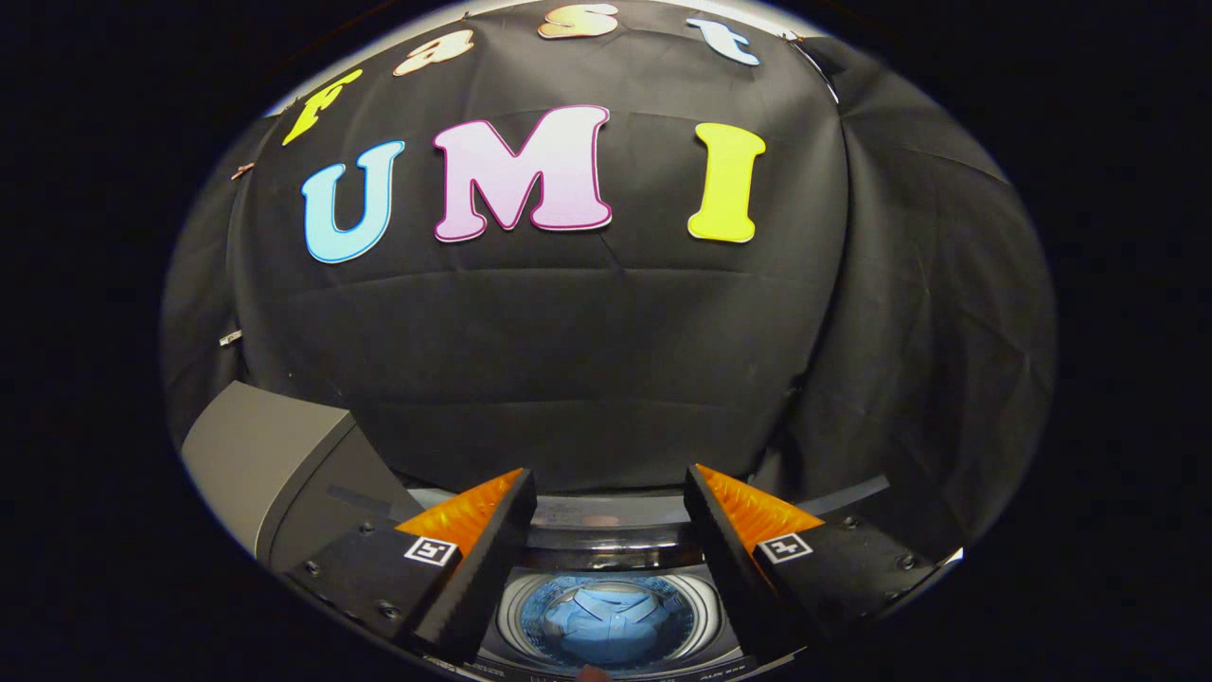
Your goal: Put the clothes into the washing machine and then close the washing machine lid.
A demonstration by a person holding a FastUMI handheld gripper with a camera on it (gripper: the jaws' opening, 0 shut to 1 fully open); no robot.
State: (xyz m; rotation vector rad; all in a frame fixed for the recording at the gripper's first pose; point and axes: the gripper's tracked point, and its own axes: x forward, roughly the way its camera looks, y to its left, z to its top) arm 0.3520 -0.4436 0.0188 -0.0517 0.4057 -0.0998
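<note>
A top-loading washing machine (606, 516) stands below me with its drum uncovered. A light blue garment (606, 620) lies folded inside the drum, low between my fingers. The grey lid (275, 464) stands raised at the machine's left side, beside my left finger. My gripper (611, 493) hovers above the drum, open, with a wide gap and nothing between the fingers.
Black cloth walls close in behind the machine and along the right side (928, 313). A small pinkish shape (594, 673) shows at the machine's near edge; I cannot tell what it is.
</note>
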